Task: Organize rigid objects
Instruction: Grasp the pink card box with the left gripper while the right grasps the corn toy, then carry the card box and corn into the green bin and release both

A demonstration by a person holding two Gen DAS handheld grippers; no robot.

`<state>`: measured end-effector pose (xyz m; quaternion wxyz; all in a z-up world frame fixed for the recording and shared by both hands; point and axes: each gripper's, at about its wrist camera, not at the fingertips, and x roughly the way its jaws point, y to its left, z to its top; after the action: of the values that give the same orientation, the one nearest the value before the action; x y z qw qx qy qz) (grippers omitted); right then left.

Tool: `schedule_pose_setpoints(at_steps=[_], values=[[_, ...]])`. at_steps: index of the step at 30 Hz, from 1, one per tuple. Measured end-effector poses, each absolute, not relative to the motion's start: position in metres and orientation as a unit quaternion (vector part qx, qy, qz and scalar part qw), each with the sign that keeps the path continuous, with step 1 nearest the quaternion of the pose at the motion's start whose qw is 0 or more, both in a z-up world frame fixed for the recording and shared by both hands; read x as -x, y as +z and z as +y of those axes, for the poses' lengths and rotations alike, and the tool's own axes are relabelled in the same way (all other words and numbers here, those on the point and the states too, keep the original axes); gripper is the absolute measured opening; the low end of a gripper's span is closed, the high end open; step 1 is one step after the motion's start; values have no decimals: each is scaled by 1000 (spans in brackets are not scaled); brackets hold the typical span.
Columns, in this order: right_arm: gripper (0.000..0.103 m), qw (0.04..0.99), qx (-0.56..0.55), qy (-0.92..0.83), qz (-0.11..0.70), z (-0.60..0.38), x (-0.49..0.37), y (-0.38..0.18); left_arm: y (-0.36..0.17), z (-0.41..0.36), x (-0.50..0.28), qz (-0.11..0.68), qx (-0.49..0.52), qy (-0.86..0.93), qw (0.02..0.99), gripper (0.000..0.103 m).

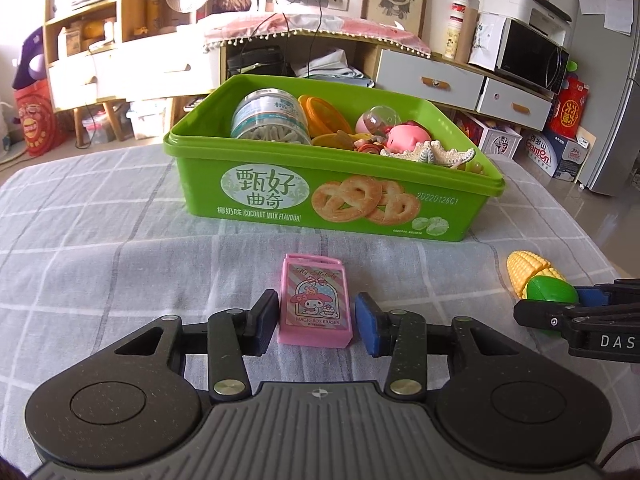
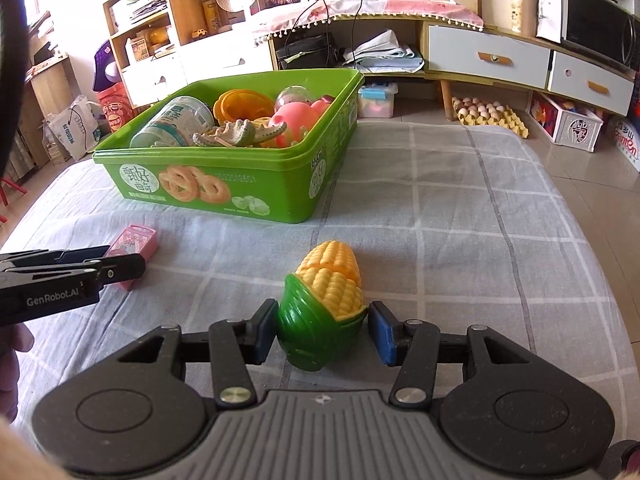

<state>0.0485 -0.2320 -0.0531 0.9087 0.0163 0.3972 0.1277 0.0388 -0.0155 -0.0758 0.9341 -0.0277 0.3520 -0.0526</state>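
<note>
Straddling a pink eraser box (image 1: 317, 301) at lower centre of the left wrist view, the left gripper (image 1: 317, 322) has its jaws spread wider than the box, a thin gap showing at each blue pad, so it grips nothing. The eraser box lies flat on the grey checked tablecloth (image 1: 100, 240), just in front of the green cookie tub (image 1: 320, 200) that fills the middle of the frame. At the right edge of that view the right gripper (image 1: 576, 312) reaches in beside the toy corn (image 1: 534, 276). From the right wrist view, the right gripper (image 2: 322, 328) brackets the corn (image 2: 326, 300) at lower centre; its left pad sits against the green husk while the right pad stands slightly clear, so the jaws are parted and not clamped. The corn rests on the tablecloth (image 2: 460, 208), well apart from the tub (image 2: 224, 184) at upper left. Inside the tub lie a clear jar (image 2: 176, 122) on its side, an orange lid (image 2: 240, 106), a pink ball (image 2: 294, 122), a clear capsule (image 2: 296, 98) and a starfish (image 2: 236, 134). The left gripper (image 2: 120, 266) enters from the left edge, over the eraser box (image 2: 134, 242).
</note>
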Motion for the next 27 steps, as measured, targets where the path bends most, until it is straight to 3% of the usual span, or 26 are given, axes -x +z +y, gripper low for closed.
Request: schedule_pose_setpoints(at_steps=[3, 10, 16, 19, 27], values=[[33, 915, -11, 135, 381, -231, -45, -57, -80, -18, -33, 338, 28, -60, 939, 63], [35, 927, 14, 131, 351, -225, -39, -64, -85, -29, -28, 321, -5, -55, 945, 69], [35, 929, 28, 131, 344, -221, -37, -65, -85, -27, -27, 318, -10, -44, 947, 53], [27, 930, 26, 130, 343, -219, -38, -62, -84, -26, -28, 319, -10, -43, 947, 42], [24, 924, -5, 135, 359, -215, -46, -51, -76, -24, -30, 336, 4, -46, 941, 39]])
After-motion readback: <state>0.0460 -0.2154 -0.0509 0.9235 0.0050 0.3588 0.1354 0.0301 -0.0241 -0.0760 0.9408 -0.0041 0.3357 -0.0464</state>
